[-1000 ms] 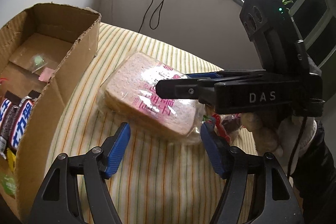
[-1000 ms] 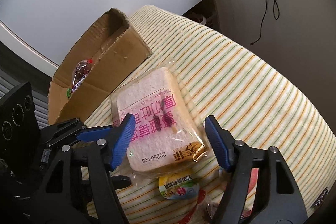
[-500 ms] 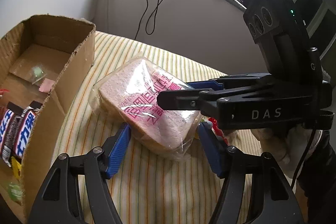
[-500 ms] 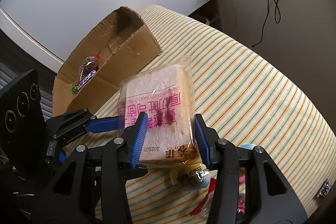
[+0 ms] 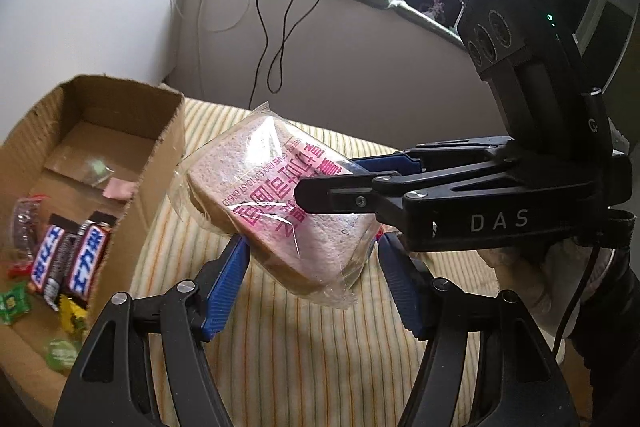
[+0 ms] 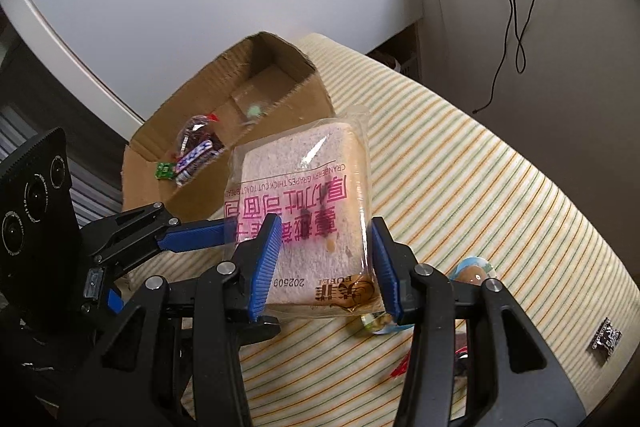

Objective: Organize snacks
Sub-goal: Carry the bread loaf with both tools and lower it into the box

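Striped cloth (image 6: 472, 195) in cream, green and orange covers the surface, and above it hangs the bagged slice of bread (image 6: 308, 211), lifted clear of the cloth and tilted. The right claw (image 6: 326, 261) has just been closing and now clamps the bread by its two side edges, blue pads pressed against the clear wrapper with pink lettering. The left claw (image 5: 310, 285) sits just below and to the side of the bread; its jaws stand partly apart, one blue pad touching the lower edge of the bag, the other pad well off it, so it has no grip. Seen from the left claw, the right claw (image 5: 348, 179) reaches in from the right, with a pale-gloved hand (image 5: 520, 279) behind it. Left of both claws stands the open cardboard box (image 5: 160, 163), its floor holding wrapped chocolate bars (image 5: 72, 259) and small green candies (image 5: 14, 303). Just beyond the right claw's right finger, a small round snack cup (image 6: 474, 271) lies on the cloth. Black cables (image 6: 516, 7) dangle down the wall behind.
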`<state>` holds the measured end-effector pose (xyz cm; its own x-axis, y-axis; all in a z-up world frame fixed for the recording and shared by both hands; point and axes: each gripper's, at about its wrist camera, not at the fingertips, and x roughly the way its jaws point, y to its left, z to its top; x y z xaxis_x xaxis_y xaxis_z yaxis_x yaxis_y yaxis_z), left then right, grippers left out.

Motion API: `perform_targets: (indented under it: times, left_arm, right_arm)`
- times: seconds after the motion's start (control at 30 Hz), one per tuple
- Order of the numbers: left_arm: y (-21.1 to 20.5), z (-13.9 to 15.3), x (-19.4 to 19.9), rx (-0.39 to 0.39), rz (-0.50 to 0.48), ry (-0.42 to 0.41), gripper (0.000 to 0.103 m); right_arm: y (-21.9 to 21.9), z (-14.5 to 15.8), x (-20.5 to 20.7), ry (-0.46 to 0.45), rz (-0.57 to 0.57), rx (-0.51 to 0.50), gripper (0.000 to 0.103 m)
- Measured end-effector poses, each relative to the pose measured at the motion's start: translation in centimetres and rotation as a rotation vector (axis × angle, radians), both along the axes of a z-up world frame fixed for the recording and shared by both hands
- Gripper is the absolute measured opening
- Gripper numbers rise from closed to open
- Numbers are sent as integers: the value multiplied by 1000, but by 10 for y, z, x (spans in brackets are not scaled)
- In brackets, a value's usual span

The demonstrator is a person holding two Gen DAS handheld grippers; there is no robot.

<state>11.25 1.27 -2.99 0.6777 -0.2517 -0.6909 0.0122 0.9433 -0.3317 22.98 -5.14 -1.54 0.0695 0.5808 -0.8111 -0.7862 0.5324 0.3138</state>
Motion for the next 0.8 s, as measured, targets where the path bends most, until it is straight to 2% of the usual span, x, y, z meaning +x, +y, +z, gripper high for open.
perform_targets:
  times: [0.37, 0.8]
  left_arm:
    - [23, 29, -29, 35, 33, -70, 66]
    - [86, 36, -41, 68, 142, -87, 65]
  right_arm:
    - [30, 34, -23, -57, 22, 35, 47]
    - [101, 37, -35, -49, 103, 57, 47]
